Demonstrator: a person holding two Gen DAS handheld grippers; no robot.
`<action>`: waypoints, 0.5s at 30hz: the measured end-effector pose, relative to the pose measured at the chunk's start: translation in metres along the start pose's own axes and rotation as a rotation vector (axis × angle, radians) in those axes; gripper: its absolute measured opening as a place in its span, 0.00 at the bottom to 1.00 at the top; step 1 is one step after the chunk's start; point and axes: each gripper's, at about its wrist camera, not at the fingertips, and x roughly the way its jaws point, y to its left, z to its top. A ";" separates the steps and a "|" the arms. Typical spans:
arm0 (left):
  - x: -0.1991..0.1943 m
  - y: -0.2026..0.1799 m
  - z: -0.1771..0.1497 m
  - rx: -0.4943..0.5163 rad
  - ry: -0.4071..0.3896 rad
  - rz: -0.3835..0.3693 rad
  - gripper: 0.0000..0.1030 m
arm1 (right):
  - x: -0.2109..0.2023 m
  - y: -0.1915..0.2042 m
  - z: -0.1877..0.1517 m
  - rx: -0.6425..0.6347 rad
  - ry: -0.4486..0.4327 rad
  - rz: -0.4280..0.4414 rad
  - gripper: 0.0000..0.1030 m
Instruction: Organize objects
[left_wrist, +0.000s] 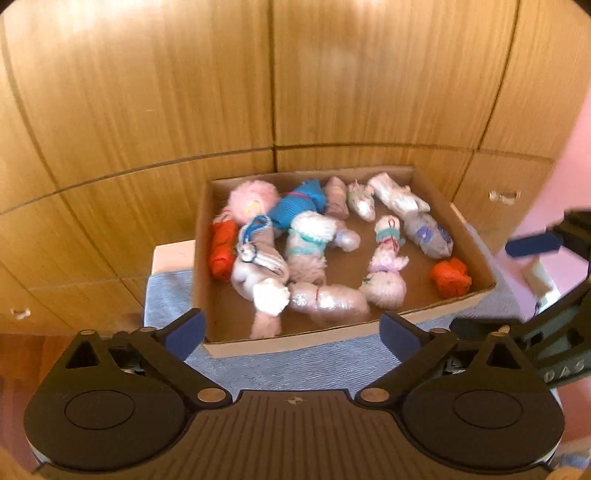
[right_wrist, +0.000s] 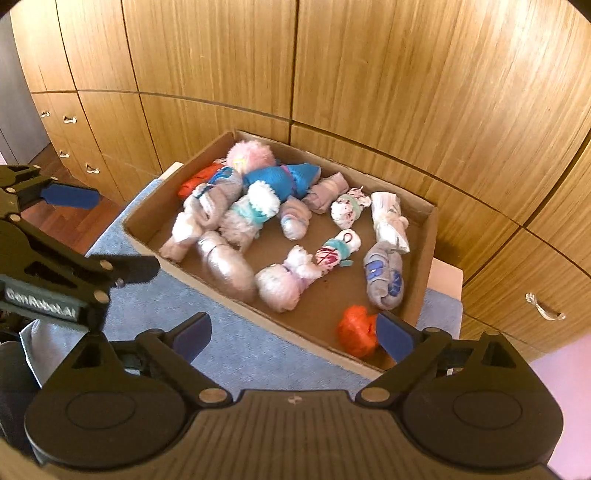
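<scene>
A shallow cardboard box (left_wrist: 295, 341) (right_wrist: 236, 306) sits on a blue towel and holds several rolled sock bundles. Among them are a fluffy pink one (left_wrist: 253, 201) (right_wrist: 251, 155), a blue one (left_wrist: 295, 206) (right_wrist: 284, 179), an orange one at the left (left_wrist: 221, 251) (right_wrist: 195, 181) and an orange one at the near right corner (left_wrist: 450, 277) (right_wrist: 356, 330). My left gripper (left_wrist: 291, 332) is open and empty, just in front of the box. My right gripper (right_wrist: 293, 338) is open and empty over the box's near rim, its right fingertip (right_wrist: 393, 338) beside the orange bundle.
Wooden cupboard doors and drawers with metal handles (right_wrist: 545, 308) stand right behind the box. The blue towel (left_wrist: 280, 369) (right_wrist: 166, 310) covers a small white table (left_wrist: 171, 256). The right gripper shows at the right edge of the left wrist view (left_wrist: 535, 243).
</scene>
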 end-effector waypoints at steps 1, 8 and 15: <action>-0.005 0.005 -0.002 -0.036 -0.017 -0.042 0.99 | 0.000 0.002 -0.001 0.000 0.001 -0.003 0.92; -0.028 0.004 -0.012 -0.028 -0.080 -0.037 0.99 | -0.012 0.017 -0.008 0.029 -0.036 0.003 0.94; -0.043 -0.014 -0.019 0.049 -0.173 0.150 1.00 | -0.018 0.024 -0.014 0.039 -0.047 0.002 0.95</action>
